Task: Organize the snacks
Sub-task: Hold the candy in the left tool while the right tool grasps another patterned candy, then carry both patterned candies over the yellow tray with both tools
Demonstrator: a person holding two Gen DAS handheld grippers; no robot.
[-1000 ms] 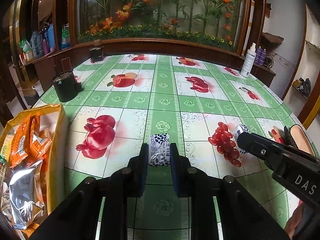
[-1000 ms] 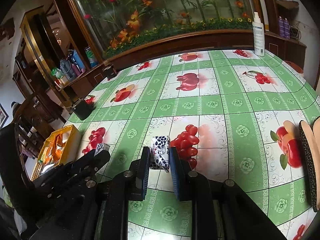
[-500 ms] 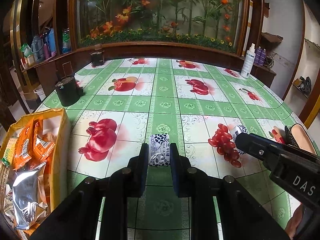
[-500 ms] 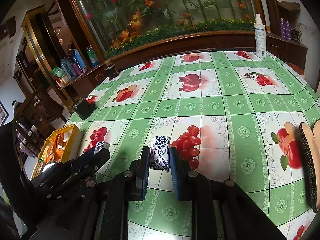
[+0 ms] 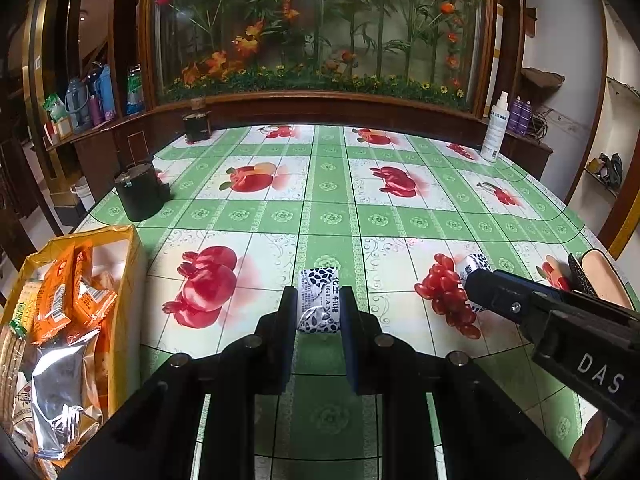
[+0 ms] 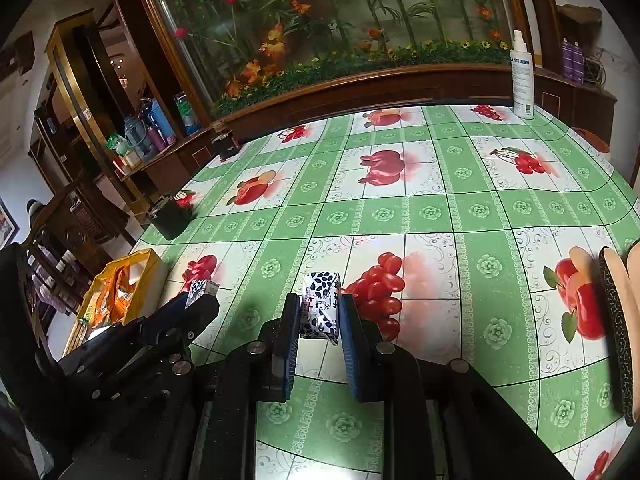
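Each small blue-and-white snack packet (image 5: 319,300) looks light, soft and crinkly, best pinched across its flat sides. The left gripper (image 5: 318,314) clamps one; the right gripper (image 6: 319,312) clamps another (image 6: 321,298). The yellow snack bag (image 5: 132,248) sits at nine o'clock on the table (image 5: 328,216).

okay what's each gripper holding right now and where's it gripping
Left gripper pinches a blue-and-white snack packet by its long sides; right gripper likewise holds another packet.
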